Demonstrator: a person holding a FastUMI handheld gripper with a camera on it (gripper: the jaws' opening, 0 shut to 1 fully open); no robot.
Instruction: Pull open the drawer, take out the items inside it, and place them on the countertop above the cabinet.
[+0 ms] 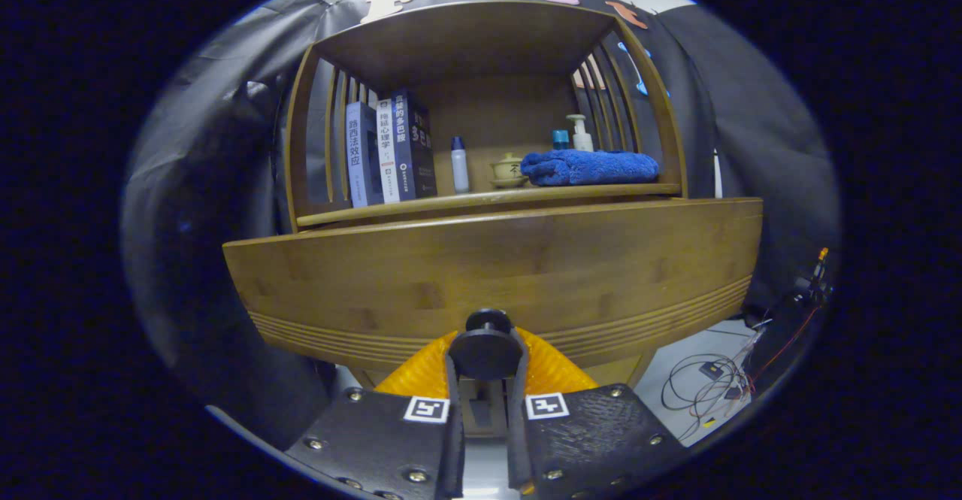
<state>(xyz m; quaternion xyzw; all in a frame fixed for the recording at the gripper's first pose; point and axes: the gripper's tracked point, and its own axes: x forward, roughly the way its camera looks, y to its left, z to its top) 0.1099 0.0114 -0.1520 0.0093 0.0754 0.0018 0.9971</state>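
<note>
Gripper view: the round black drawer knob (pixel 486 350) is clamped between both fingers of the gripper (pixel 485 380), jaws clenched on it. The curved brown wooden drawer front (pixel 488 274) stands forward of the cabinet body, so the drawer is judged partly pulled open. Its contents are hidden behind the front. Removal and placement of items are judged not yet done. On the wooden countertop (pixel 421 203) above are seen upright books (pixel 391 150), a small white bottle (pixel 459 165) and a folded blue towel (pixel 590 167).

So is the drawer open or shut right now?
Partly open: the drawer front stands forward of the cabinet's shelf edge, with the jaws closed on its knob.
</note>
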